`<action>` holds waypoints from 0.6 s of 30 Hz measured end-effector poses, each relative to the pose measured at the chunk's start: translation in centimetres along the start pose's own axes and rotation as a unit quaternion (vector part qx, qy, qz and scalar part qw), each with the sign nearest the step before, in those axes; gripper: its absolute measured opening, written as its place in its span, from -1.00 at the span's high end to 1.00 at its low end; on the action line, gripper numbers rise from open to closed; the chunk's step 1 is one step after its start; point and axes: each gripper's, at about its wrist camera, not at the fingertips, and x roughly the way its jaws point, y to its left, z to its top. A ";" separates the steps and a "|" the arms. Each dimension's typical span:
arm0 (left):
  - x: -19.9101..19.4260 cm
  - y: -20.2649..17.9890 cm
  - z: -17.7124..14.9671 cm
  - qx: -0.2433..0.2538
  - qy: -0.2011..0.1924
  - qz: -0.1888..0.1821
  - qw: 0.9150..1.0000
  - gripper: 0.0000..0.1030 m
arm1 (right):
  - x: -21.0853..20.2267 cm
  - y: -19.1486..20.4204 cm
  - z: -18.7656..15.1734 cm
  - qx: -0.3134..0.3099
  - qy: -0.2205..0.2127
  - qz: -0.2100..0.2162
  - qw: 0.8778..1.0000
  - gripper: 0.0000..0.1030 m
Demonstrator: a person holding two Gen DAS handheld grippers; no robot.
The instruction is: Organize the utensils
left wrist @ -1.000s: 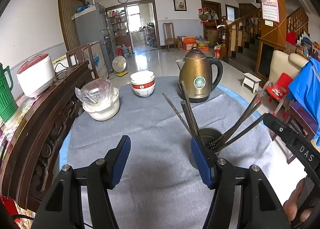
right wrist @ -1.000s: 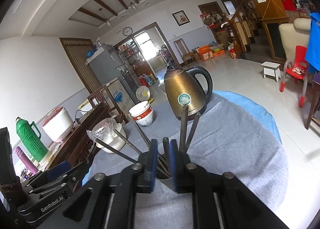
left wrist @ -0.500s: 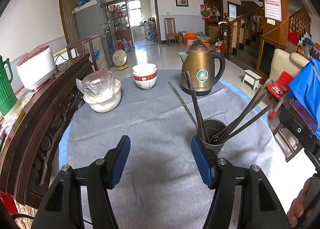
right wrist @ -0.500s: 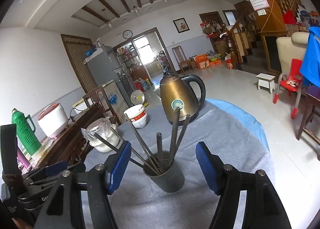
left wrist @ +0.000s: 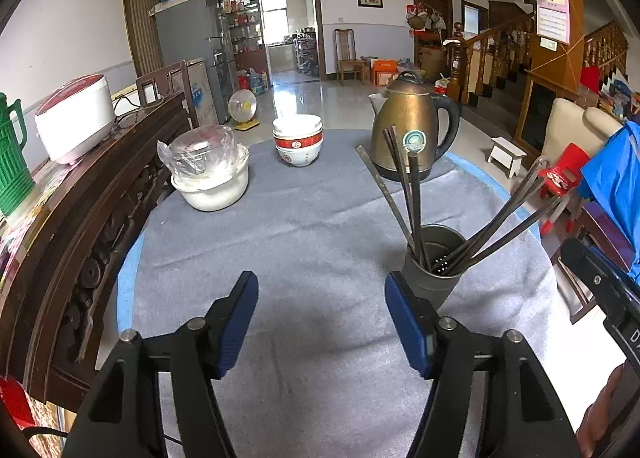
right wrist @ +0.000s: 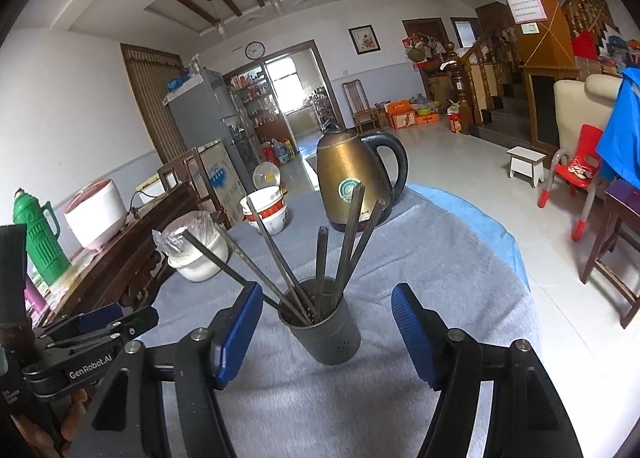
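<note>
A dark grey holder cup (right wrist: 325, 332) stands upright on the grey tablecloth (right wrist: 440, 278) with several dark chopsticks (right wrist: 348, 234) fanned out in it. My right gripper (right wrist: 326, 332) is open and empty, its fingers on either side of the cup and just short of it, not touching. In the left wrist view the cup (left wrist: 430, 270) and chopsticks (left wrist: 412, 193) stand just beyond the right finger of my left gripper (left wrist: 322, 324), which is open and empty over bare cloth.
A bronze kettle (left wrist: 408, 133) stands at the table's far side, stacked red-and-white bowls (left wrist: 298, 139) beside it. A white pot with a plastic-wrapped bowl (left wrist: 210, 169) is at far left. A dark wooden sideboard (left wrist: 80, 197) borders the left edge.
My right gripper has opened from shut and drawn back from the cup, leaving the chopsticks in it. My left gripper has drawn back a little and stays open.
</note>
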 end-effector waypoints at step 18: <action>0.9 1.1 -1.5 -0.006 0.018 0.000 1.000 -0.50 | 1.1 2.5 -1.7 -0.030 0.037 -0.004 0.999 -0.39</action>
